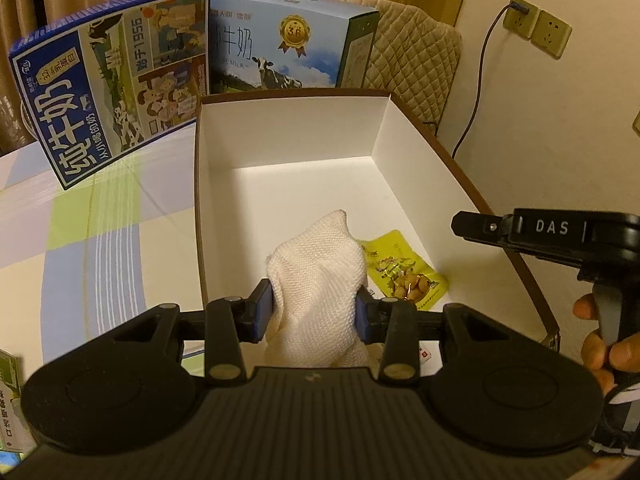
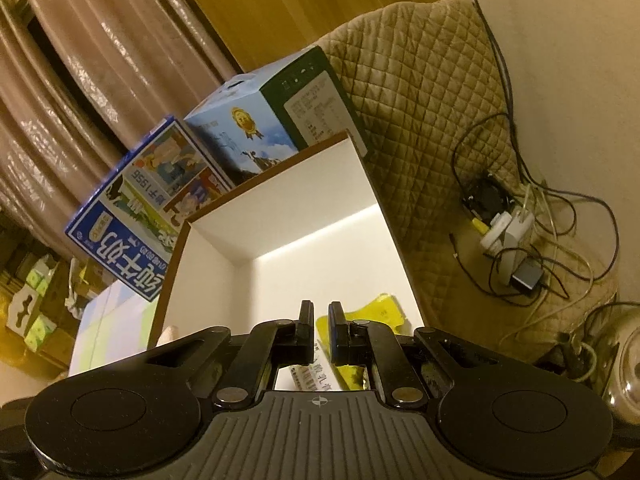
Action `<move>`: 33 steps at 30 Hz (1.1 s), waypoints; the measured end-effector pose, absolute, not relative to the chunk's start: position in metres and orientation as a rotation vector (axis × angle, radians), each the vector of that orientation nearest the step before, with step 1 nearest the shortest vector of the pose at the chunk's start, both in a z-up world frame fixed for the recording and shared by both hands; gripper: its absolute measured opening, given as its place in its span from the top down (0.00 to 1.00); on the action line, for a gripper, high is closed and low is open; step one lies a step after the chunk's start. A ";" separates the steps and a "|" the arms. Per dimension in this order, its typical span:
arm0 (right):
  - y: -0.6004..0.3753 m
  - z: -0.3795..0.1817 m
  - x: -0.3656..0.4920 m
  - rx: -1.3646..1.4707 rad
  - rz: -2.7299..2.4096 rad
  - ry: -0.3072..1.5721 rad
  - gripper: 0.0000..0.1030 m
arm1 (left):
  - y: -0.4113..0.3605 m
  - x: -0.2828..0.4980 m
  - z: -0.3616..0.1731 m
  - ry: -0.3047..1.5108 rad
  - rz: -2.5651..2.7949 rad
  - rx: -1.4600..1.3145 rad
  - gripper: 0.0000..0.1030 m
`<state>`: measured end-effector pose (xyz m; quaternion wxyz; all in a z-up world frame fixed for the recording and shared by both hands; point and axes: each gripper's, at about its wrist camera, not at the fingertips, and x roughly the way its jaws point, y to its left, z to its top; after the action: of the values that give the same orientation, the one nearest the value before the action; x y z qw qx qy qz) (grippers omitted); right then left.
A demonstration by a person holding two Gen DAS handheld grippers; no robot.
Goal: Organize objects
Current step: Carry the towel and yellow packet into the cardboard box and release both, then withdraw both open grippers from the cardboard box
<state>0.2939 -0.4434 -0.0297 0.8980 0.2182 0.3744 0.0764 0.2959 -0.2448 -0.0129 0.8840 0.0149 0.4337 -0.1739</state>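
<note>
My left gripper (image 1: 314, 304) is shut on a white woven cloth (image 1: 320, 264), held just above the near end of an open box with white walls (image 1: 288, 132) and a brown rim. A yellow snack packet (image 1: 404, 268) lies on the box floor right of the cloth. My right gripper (image 1: 472, 226) hangs over the box's right rim, with a person's hand (image 1: 600, 344) on its handle. In the right wrist view that gripper (image 2: 321, 320) is shut with a thin gap and nothing in it, above the yellow packet (image 2: 380, 312) and a small white printed packet (image 2: 316, 376) in the box (image 2: 288, 208).
Two milk cartons stand behind the box: a dark blue one (image 1: 112, 84) tilted at the left and a light blue one (image 1: 288, 40). A checked tablecloth (image 1: 100, 232) covers the table on the left. A quilted cover (image 2: 420, 100) with cables and chargers (image 2: 512, 232) lies to the right.
</note>
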 end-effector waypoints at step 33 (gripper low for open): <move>-0.419 -0.012 0.248 0.212 0.243 0.820 0.37 | -0.217 0.280 0.012 0.880 -0.316 -0.005 0.10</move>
<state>0.2475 -0.4188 -0.0123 0.9046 0.1024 0.3968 0.1175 0.2797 -0.2167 0.0119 0.8926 -0.0024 0.4243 -0.1525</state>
